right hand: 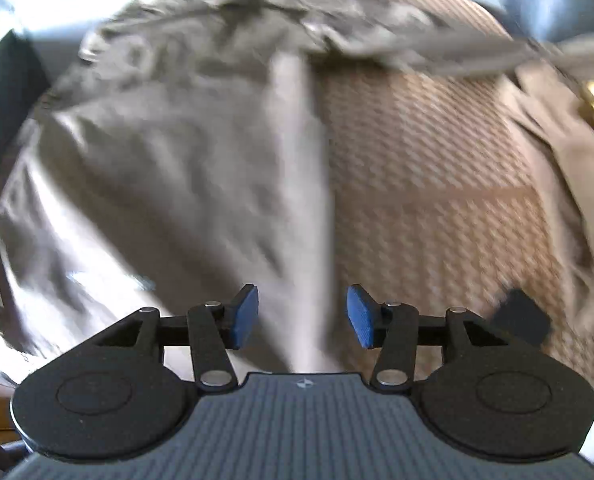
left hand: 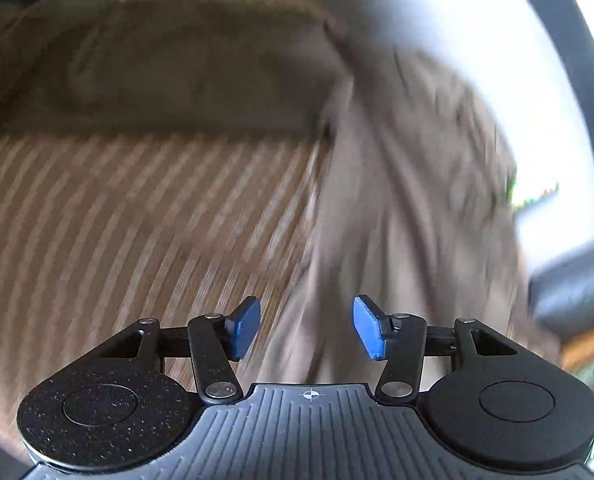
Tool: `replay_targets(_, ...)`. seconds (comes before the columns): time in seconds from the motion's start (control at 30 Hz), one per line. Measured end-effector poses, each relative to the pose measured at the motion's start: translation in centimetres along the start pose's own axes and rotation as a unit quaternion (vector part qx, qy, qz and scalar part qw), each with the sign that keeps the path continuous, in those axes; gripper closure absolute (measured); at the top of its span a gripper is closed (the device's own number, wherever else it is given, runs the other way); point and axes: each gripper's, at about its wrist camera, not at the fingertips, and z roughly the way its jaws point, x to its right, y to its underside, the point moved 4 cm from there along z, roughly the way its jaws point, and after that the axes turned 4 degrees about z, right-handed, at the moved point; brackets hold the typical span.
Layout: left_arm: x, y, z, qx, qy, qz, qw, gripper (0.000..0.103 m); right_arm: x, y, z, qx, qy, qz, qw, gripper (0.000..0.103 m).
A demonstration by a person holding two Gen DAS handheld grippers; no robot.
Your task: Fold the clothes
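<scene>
A grey-brown garment [right hand: 169, 168] lies spread on a brown woven surface [right hand: 429, 200]; its long straight edge runs down the middle of the right wrist view. My right gripper [right hand: 303, 316] is open and empty just above that edge. In the left wrist view the same garment [left hand: 409, 200] hangs or lies at the right, blurred by motion. My left gripper [left hand: 307, 328] is open and empty, over the garment's left edge and the woven surface [left hand: 137, 220].
Another brown cloth [right hand: 557, 128] lies at the right of the right wrist view, with a small dark object [right hand: 523, 320] on the woven surface near it. A padded cushion or backrest [left hand: 157, 68] rises behind the surface. Bright window light shows at the right.
</scene>
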Motion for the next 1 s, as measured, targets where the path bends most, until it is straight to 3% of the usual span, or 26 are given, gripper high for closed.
replay_targets(0.07, 0.3, -2.9, 1.8, 0.029, 0.007, -0.024, 0.9993, 0.035, -2.8, -1.5, 1.3, 0.003, -0.026, -0.021, 0.999, 0.049)
replay_targets(0.23, 0.4, -7.2, 6.4, 0.066, -0.044, -0.042, 0.9959, 0.035, -12.8, -4.0, 4.5, 0.001, -0.106, -0.074, 0.992, 0.046)
replay_targets(0.37, -1.5, -8.4, 6.4, 0.074, -0.057, -0.096, 0.9910, 0.035, -22.1, -5.1, 7.0, -0.013, -0.159, -0.116, 0.980, 0.043)
replay_targets(0.43, -2.2, -8.5, 6.2, 0.082, -0.064, -0.115, 0.9880, 0.035, -26.5, -5.8, 8.1, -0.008, -0.160, -0.131, 0.978, 0.042)
replay_targets(0.5, -3.2, -8.7, 6.1, 0.087, -0.070, -0.132, 0.9848, 0.034, -30.6, -6.5, 9.1, 0.000, -0.153, -0.140, 0.978, 0.032)
replay_targets(0.57, -4.0, -9.0, 6.6, 0.079, -0.070, -0.143, 0.9841, 0.034, -34.3, -7.4, 10.1, 0.009, -0.138, -0.142, 0.980, 0.031)
replay_targets(0.7, -4.5, -9.6, 7.4, 0.074, -0.062, -0.119, 0.9882, 0.032, -39.6, -7.3, 11.9, 0.013, -0.104, -0.189, 0.976, 0.030)
replay_targets(0.73, -4.3, -9.8, 7.4, 0.076, -0.060, -0.100, 0.9902, 0.046, -40.6, -7.1, 12.7, 0.013, -0.089, -0.210, 0.974, 0.030)
replay_targets(0.77, -4.3, -10.0, 7.5, 0.078, -0.067, -0.086, 0.9910, 0.068, -41.5, -6.8, 13.6, 0.011, -0.071, -0.234, 0.970, 0.030)
replay_targets(0.8, -4.3, -10.2, 7.5, 0.079, -0.073, -0.072, 0.9916, 0.103, -42.2, -6.4, 14.5, 0.005, -0.055, -0.254, 0.966, 0.030)
replay_targets(0.87, -5.1, -10.7, 7.2, 0.088, -0.088, -0.066, 0.9901, 0.103, -42.7, -5.9, 16.1, -0.009, -0.028, -0.282, 0.959, 0.030)
replay_targets(0.9, -5.6, -11.0, 6.9, 0.097, -0.097, -0.063, 0.9886, 0.103, -42.5, -5.7, 16.5, -0.014, -0.015, -0.288, 0.957, 0.035)
replay_targets(0.93, -5.8, -11.6, 6.3, 0.103, -0.106, -0.057, 0.9873, 0.103, -42.4, -5.6, 16.9, -0.019, -0.003, -0.294, 0.956, 0.045)
replay_targets(0.97, -6.1, -12.2, 5.7, 0.110, -0.115, -0.052, 0.9859, 0.103, -42.1, -5.7, 17.2, -0.028, -0.005, -0.288, 0.957, 0.069)
replay_targets(1.0, -6.6, -12.8, 5.3, 0.113, -0.123, -0.047, 0.9848, 0.103, -41.7, -6.0, 17.1, -0.032, -0.013, -0.274, 0.961, 0.076)
